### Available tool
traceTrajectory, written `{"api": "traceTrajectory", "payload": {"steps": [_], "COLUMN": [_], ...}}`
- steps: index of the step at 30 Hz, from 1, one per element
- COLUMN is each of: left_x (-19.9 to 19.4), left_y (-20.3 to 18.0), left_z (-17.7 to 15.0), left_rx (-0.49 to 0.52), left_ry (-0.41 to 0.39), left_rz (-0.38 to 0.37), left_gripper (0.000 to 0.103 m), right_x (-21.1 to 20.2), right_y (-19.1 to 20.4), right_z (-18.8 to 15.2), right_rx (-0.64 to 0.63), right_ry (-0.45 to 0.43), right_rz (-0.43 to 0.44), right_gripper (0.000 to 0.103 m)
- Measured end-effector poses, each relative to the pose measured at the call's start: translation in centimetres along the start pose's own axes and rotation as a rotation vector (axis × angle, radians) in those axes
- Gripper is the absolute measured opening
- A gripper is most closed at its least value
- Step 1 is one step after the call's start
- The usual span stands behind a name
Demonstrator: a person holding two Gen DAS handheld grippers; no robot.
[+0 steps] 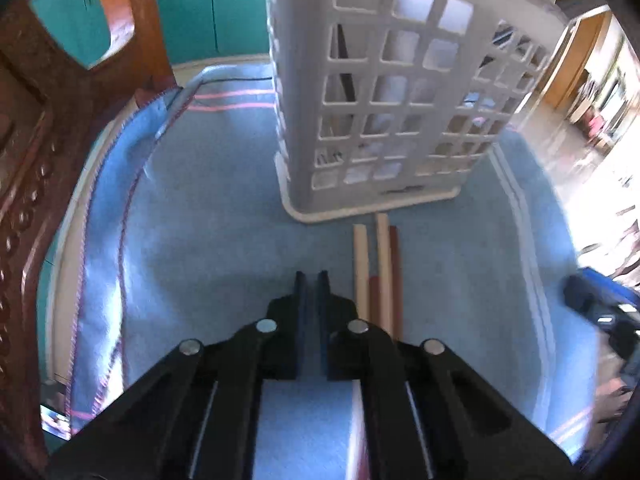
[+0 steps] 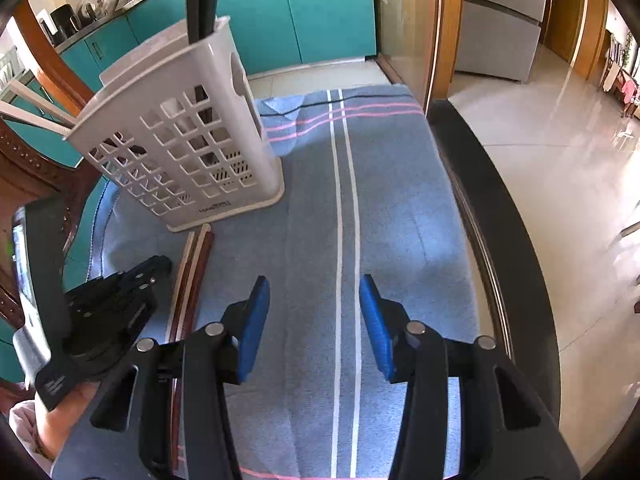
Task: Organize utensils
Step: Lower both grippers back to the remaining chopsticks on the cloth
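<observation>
I judge I'm lining up the first pick: chopsticks (image 1: 378, 268) lie centre frame before the white holder (image 1: 384, 120); my left tool (image 1: 312, 280) is closed, empty, beside them; right tool (image 2: 314, 316) half open, empty; next, open left over them.

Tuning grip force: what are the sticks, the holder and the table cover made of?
Chopsticks: likely wood or bamboo, matte, pale and reddish-brown lengths. Utensil holder: moulded white plastic by the look, smooth, grid of square holes. Cloth: woven fabric, fuzzy nap, stitched hem; seemingly a towel.
</observation>
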State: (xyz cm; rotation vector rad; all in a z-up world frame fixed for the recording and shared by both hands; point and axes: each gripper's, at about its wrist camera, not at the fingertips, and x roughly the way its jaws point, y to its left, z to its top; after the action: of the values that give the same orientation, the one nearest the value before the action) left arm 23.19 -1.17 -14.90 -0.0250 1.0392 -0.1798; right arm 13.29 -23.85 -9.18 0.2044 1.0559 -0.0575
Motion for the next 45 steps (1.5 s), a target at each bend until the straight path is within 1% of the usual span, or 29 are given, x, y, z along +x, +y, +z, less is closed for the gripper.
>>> {"api": "traceTrajectory", "payload": {"steps": [1,3,5,8,10,13,14,16,20,21,22,23,24,26,28,29,31,32,33,34,35,37,38,40,41,42,43,44,45], "left_x": [-0.4,-1.2,-2.1,-3.8,-4.6,-5.2,-5.3,-5.2,-6.2,-6.2,-6.2,-6.4,-6.4,-6.3,-6.2,-6.0,-6.2,-6.2,-6.2,-6.1,-6.1,-6.0,-6.1,-6.0,-6.0,-5.8,-5.7,-5.6,-5.5], "left_y": [0.2,0.5,0.6,2.0,2.6,3.1,3.2,3.4,3.3,3.4,3.5,3.8,3.9,3.9,4.1,4.2,4.3,4.3,4.3,4.3,4.3,4.5,4.5,4.6,4.6,4.6,4.6,4.5,4.4], "left_z": [-0.2,-0.8,-2.1,-2.9,-3.1,-3.0,-2.9,-2.3,-2.1,-2.1,-2.1,-2.2,-2.2,-2.2,-2.1,-2.0,-2.0,-2.1,-2.1,-2.1,-2.1,-2.1,-2.1,-2.0,-2.0,-2.0,-1.9,-1.9,-1.9], "left_rx": [-0.013,-0.016,-0.012,-0.048,-0.049,-0.046,-0.044,-0.043,-0.037,-0.04,-0.044,-0.047,-0.05,-0.052,-0.061,-0.064,-0.066,-0.067,-0.067,-0.067,-0.067,-0.071,-0.072,-0.074,-0.075,-0.076,-0.075,-0.074,-0.071], "left_ry": [0.008,0.02,0.03,0.012,0.001,-0.012,-0.017,-0.023,-0.04,-0.042,-0.041,-0.039,-0.036,-0.032,-0.031,-0.033,-0.041,-0.043,-0.045,-0.045,-0.045,-0.043,-0.042,-0.04,-0.038,-0.035,-0.033,-0.03,-0.026], "left_rz": [-0.018,-0.028,-0.041,-0.043,-0.038,-0.031,-0.034,-0.043,-0.052,-0.051,-0.051,-0.05,-0.049,-0.043,-0.037,-0.036,-0.036,-0.036,-0.034,-0.031,-0.029,-0.024,-0.024,-0.021,-0.021,-0.021,-0.022,-0.022,-0.022], "left_gripper": [0.007,0.007,0.007,0.007,0.013,0.016,0.017,0.019,0.023,0.024,0.024,0.024,0.024,0.024,0.027,0.028,0.03,0.031,0.032,0.032,0.032,0.032,0.032,0.033,0.033,0.034,0.034,0.034,0.034], "right_x": [0.3,1.1,1.9,3.0,3.8,5.1,5.5,5.7,6.1,6.1,6.0,6.0,5.9,5.8,5.5,5.2,4.6,4.3,4.1,4.1,4.1,4.4,5.1,5.3,5.4,5.3,5.2,5.2,5.6], "right_y": [0.1,0.5,1.1,2.2,3.2,5.6,6.7,8.8,10.8,10.9,10.8,10.8,10.7,10.1,9.2,8.7,8.1,8.2,8.7,9.3,10.1,11.3,11.7,11.9,12.0,11.9,11.5,11.0,9.9], "right_z": [0.0,-0.1,-0.2,-0.4,-0.6,-1.3,-1.6,-2.1,-2.8,-2.8,-2.8,-2.8,-2.7,-2.6,-2.3,-2.1,-1.8,-1.8,-1.9,-2.0,-2.1,-2.9,-3.3,-3.5,-3.4,-3.3,-3.2,-3.0,-2.8], "right_rx": [0.0,-0.007,-0.018,-0.036,-0.053,-0.105,-0.139,-0.224,-0.288,-0.286,-0.281,-0.282,-0.281,-0.261,-0.233,-0.213,-0.19,-0.192,-0.213,-0.235,-0.263,-0.312,-0.335,-0.326,-0.324,-0.318,-0.31,-0.291,-0.274], "right_ry": [0.01,0.034,0.05,0.072,0.095,0.136,0.135,0.102,0.057,0.067,0.077,0.087,0.097,0.124,0.132,0.118,0.096,0.09,0.087,0.086,0.078,0.065,0.08,0.063,0.069,0.083,0.093,0.112,0.138], "right_rz": [0.008,0.024,0.021,0.036,0.059,0.081,0.069,-0.001,-0.081,-0.074,-0.059,-0.061,-0.062,-0.05,-0.023,0.046,0.135,0.157,0.166,0.157,0.137,0.101,0.07,0.073,0.067,0.066,0.068,0.063,0.035], "right_gripper": [0.046,0.046,0.046,0.046,0.046,0.046,0.046,0.046,0.044,0.035,0.02,0.011,0.004,0.0,0.0,0.0,0.002,0.006,0.017,0.03,0.033,0.034,0.034,0.034,0.031,0.015,0.007,0.001,0.0]}}
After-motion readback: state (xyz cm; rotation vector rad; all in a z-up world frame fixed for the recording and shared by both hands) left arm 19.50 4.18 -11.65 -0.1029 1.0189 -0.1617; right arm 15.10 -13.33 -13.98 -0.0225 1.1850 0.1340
